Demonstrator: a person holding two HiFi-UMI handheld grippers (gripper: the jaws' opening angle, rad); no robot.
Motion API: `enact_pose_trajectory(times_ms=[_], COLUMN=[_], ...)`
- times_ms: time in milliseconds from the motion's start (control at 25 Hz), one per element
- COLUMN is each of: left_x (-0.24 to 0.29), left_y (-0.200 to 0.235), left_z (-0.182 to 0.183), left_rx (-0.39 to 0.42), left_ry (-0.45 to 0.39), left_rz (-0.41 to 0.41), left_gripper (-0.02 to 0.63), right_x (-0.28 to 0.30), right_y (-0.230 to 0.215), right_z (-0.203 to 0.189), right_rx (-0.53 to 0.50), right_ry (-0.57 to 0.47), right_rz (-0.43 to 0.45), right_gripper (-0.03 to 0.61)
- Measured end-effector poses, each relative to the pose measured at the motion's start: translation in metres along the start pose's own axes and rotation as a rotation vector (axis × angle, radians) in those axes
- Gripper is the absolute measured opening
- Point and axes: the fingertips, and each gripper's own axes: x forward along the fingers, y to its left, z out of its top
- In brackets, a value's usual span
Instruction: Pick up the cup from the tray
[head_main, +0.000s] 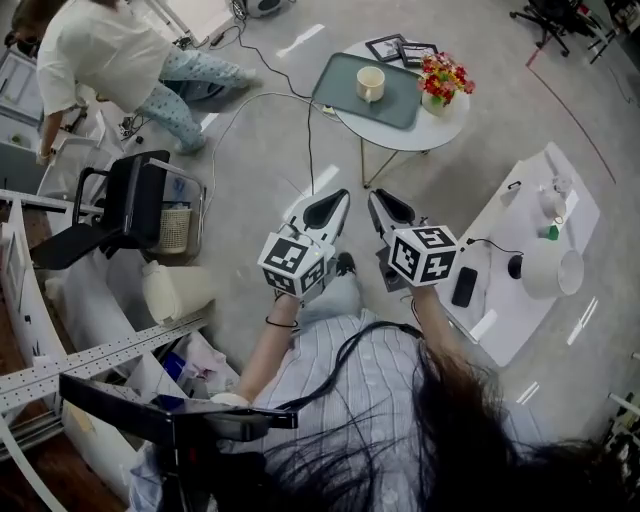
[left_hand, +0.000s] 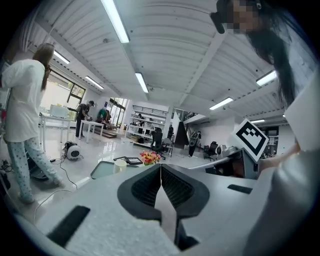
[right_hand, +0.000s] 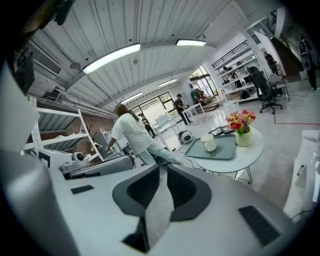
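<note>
The cup (head_main: 370, 84) is sitting upright on the green tray (head_main: 400, 108), near its left end, and the tray is lying on a round white table (head_main: 443, 130). Just beside the tray a vase of flowers (head_main: 446, 76) is standing, and two frames (head_main: 401, 48) are lying at the table's far edge. The person is holding both grippers out side by side, pointing toward that table and well short of it. The left gripper (head_main: 338, 198) is showing its jaws pressed together with nothing between them. The right gripper (head_main: 380, 198) is closed and empty too. Off to the left a second person (head_main: 95, 50) in a white top is bending over beyond a black chair (head_main: 130, 205). A white bench (head_main: 520, 215) is standing to the right
</note>
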Motion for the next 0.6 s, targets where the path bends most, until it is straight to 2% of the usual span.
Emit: enact_pose_trajectory(times_ms=[240,600], left_x=[0.030,0.042], left_y=[0.038,0.079], left_z=[0.012,0.019], left_rx=[0.004,-0.015], left_ry=[0.003,-0.010], left_rz=[-0.045,-0.058], left_gripper=[0.014,0.014], right_x=[0.040,0.074], right_y=[-0.016,-0.024], right_z=[0.025,0.039], right_rx=[0.009,0.003], right_ry=[-0.014,-0.008], right_rz=[-0.039,-0.079], right_gripper=[0.063,0.063])
